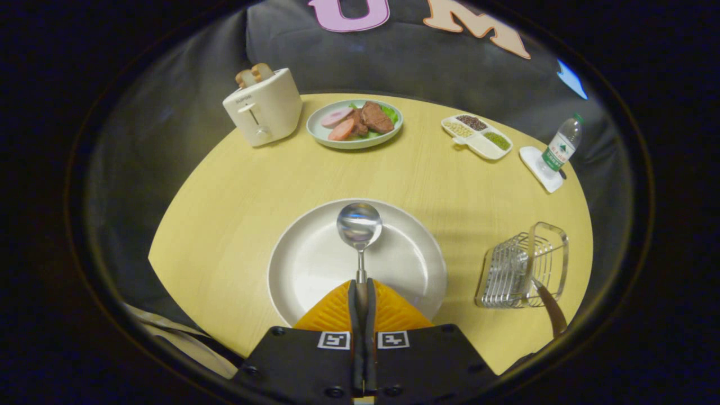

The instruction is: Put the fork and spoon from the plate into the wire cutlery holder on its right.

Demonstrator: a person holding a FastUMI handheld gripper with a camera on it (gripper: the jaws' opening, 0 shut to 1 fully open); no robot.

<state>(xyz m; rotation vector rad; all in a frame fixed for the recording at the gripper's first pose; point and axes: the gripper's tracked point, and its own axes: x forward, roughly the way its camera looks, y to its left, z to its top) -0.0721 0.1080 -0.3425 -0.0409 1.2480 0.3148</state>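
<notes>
Nearest, the gripper [360,292] has its fingers pressed together on the thin handle of the spoon [359,226], pinching it low on the stem so the bowl sticks out ahead of them over the white plate [304,264]. The spoon looks like polished steel: stiff, light and slippery, its mirror bowl round and heavier than the stem. I judge a hold this far back lets the bowl swing or slip if the pinch eases, so a firm squeeze and a steady carry seem wise.

The plate is smooth, glazed and round with a raised rim, resting on the pale wood-grain bench [225,214]. To the right of it stands the wire cutlery holder [520,270], a basket of thin bright rods with a clear looped frame. A dark-handled utensil [548,304] leans in its near corner; it may be the fork, though its head is hidden.

Farther off sit a cream toaster [264,107] with bread in its slots, a pale green dish of sliced meat [354,124], a divided tray of grains [478,136], and a plastic water bottle [558,149] on a white coaster.
</notes>
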